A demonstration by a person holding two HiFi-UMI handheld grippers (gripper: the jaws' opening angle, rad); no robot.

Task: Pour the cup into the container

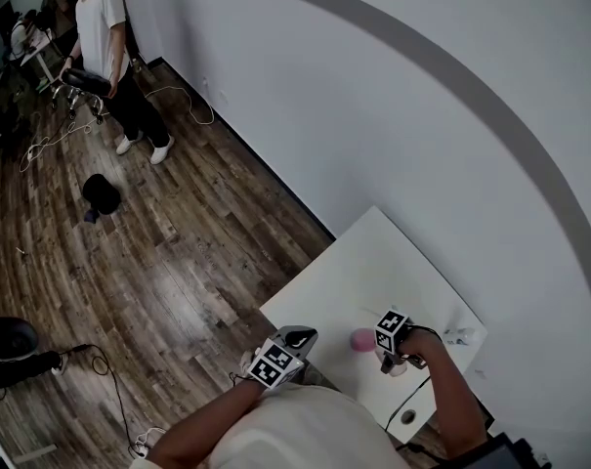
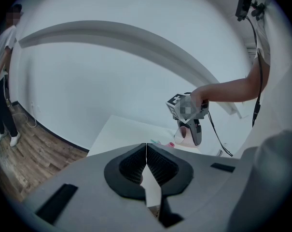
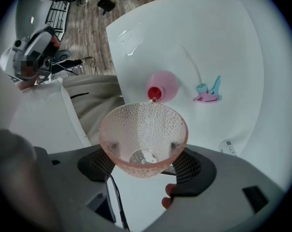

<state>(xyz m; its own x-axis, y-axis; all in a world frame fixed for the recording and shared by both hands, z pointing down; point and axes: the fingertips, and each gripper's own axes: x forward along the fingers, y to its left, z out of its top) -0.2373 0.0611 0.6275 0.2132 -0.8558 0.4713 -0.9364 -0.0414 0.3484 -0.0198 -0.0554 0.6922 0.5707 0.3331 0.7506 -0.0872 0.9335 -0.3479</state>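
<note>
- The right tool [image 3: 143, 164] is grasping a pink dimpled cup [image 3: 143, 127], with both pads pressing on its sides.
- The cup is tipping mouth-forward, away from the tool.
- Its far rim is lying at the red mouth of the pink container [image 3: 162, 86]. Contact appears likely, though the view is not settling it.
- The container is sitting on the white bench [image 3: 223, 37].
- A small pink-and-teal item [image 3: 208, 92] is lying near the container, apart from it.
- The left tool [image 2: 146, 164] is hovering clenched, gripping nothing, by the bench's near edge.
</note>
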